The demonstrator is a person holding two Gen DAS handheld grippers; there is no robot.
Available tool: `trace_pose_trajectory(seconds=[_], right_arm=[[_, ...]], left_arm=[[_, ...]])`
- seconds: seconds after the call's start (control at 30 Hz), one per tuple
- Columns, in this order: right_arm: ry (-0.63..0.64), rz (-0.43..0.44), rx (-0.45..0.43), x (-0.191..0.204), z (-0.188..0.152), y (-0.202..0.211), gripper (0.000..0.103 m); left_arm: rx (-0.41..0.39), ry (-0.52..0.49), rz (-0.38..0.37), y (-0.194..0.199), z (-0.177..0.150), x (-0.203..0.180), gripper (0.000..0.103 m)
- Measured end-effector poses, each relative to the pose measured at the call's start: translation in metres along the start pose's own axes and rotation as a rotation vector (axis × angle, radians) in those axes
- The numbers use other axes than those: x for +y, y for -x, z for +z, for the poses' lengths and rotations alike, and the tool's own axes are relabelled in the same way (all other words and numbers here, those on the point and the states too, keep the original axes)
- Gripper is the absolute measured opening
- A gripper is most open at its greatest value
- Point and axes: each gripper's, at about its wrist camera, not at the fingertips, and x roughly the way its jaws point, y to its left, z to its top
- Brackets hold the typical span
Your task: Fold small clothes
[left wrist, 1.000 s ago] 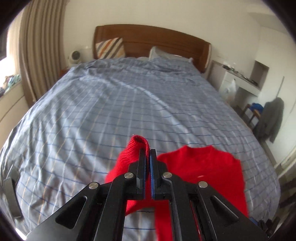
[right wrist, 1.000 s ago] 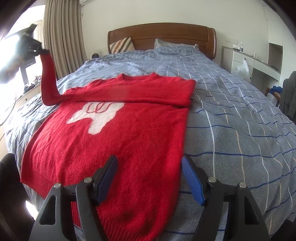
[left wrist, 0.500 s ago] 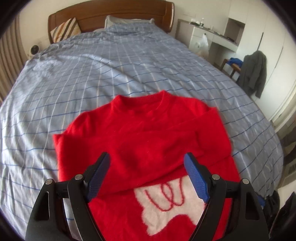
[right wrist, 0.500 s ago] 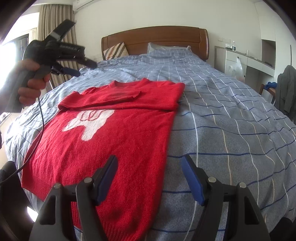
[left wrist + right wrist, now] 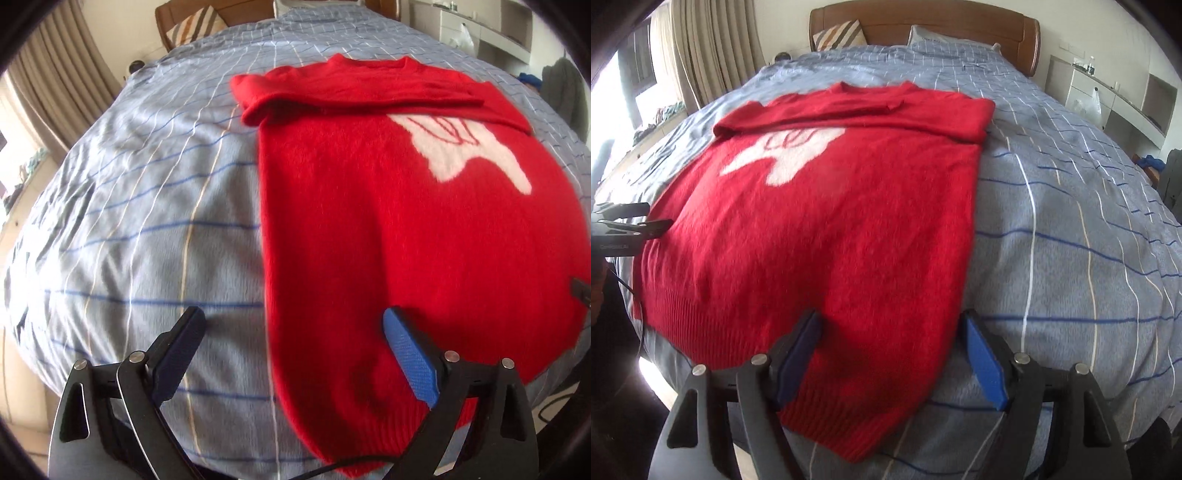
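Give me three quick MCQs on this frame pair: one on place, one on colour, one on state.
1. Where does the sweater lie?
A. on the bed
B. on a chair
C. on the floor

2. What colour is the motif on its chest?
A. black
B. white
C. yellow

3. How do the sleeves lie?
A. spread out sideways
B. hanging off the bed
C. folded across the chest

Key:
1. A, it lies flat on the blue checked bedspread.
2. B, a white patch with red lines on red knit.
3. C, both lie across the top, below the collar.
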Motion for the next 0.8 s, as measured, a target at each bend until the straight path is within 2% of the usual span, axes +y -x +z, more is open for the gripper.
trace_pose_trajectory(seconds=[0.1,0.2,0.8], right_arm=[[0.018,-0.031,0.049,0.002,-0.014,0.001,0.081],[0.009,-0.040,0.062,0.000,-0.017,0.001,0.081],[0.032,-0.072,0.076,0.008,-0.017,-0.006,0.088]], left_arm=[[0.044,0.052,0.009,-0.003,-0.019,0.005,0.101],[0.051,0.087,0.001,-0.004,-0.024,0.007,0.101],[0.039,0.094,0.027,-0.006,-0.030,0.003,0.103]])
